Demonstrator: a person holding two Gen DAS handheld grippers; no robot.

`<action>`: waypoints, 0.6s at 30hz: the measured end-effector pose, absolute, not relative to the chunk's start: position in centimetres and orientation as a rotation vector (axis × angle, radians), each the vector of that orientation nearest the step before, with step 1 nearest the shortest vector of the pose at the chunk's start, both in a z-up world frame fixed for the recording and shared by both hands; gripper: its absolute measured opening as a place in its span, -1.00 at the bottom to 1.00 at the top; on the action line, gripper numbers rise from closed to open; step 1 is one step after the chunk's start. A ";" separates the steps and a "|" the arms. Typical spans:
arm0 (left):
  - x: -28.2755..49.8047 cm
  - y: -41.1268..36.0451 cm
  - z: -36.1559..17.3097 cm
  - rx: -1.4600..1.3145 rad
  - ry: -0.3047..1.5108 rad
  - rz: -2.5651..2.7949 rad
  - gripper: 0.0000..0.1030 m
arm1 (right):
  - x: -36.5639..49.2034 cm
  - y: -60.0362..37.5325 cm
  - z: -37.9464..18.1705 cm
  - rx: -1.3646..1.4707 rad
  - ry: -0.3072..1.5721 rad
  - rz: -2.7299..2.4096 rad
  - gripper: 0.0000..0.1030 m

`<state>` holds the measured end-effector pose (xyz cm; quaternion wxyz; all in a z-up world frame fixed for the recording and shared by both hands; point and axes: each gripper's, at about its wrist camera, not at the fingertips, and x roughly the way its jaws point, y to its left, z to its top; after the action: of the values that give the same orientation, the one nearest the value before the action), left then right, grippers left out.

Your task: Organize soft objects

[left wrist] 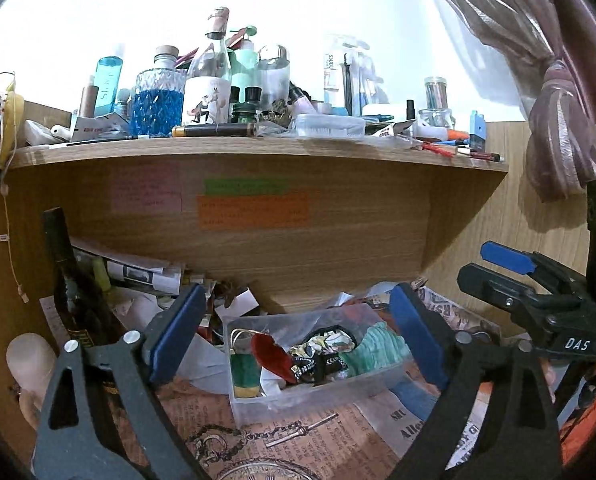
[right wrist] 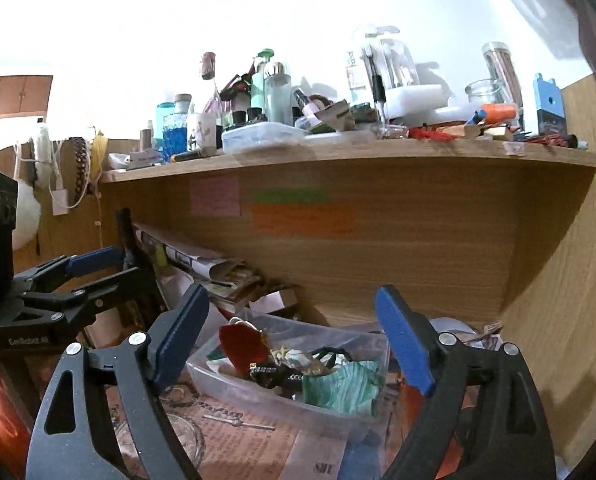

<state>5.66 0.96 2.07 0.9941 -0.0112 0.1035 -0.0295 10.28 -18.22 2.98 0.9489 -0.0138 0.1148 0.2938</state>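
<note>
Two pairs of tongs hover over a clear plastic bin (left wrist: 309, 364) of soft odds and ends, low and centre in both views; the left tongs (left wrist: 298, 336) stand spread wide with nothing between their blue pads, and the right tongs (right wrist: 294, 340) gape the same way, empty. In the bin lie a mint-green striped cloth (left wrist: 377, 350) at its right end, a red felt piece (left wrist: 272, 356) toward its left, and a dark tangle of trimmed fabric (left wrist: 321, 354) between them — all loosely heaped and overlapping. The bin rests on a newsprint-patterned sheet (left wrist: 226, 408) covering the surface, beneath a wooden shelf (left wrist: 258, 152) crowded with bottles across the upper half of the frame.

The risks, as they appear from here: a pinch on the green cloth may drag the tangle with it, since the pieces seem to be knotted together; the light bin may slide or tip on the paper if a pad catches its wall; the right tongs, seen at the right edge of the left view (left wrist: 509, 272), sit near the left pair, so a joint reach into the bin could make them collide; rolled papers (left wrist: 138, 276) and loose scraps crowd the bin's left — easy to snag.
</note>
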 end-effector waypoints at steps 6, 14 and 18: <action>4.9 0.9 1.9 -0.028 0.198 -0.054 0.98 | 9.3 -18.6 2.9 -0.026 0.211 0.566 0.93; 4.7 0.8 1.7 -0.024 0.201 -0.054 0.99 | 8.7 -18.7 2.7 -0.031 0.207 0.556 1.00; 4.4 0.7 1.8 -0.022 0.194 -0.050 0.99 | 8.7 -18.6 2.8 -0.032 0.206 0.556 1.00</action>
<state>4.44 0.67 1.83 0.9949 -0.0110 0.0968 -0.0250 8.74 -18.62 2.80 0.9562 -0.0157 0.1017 0.2741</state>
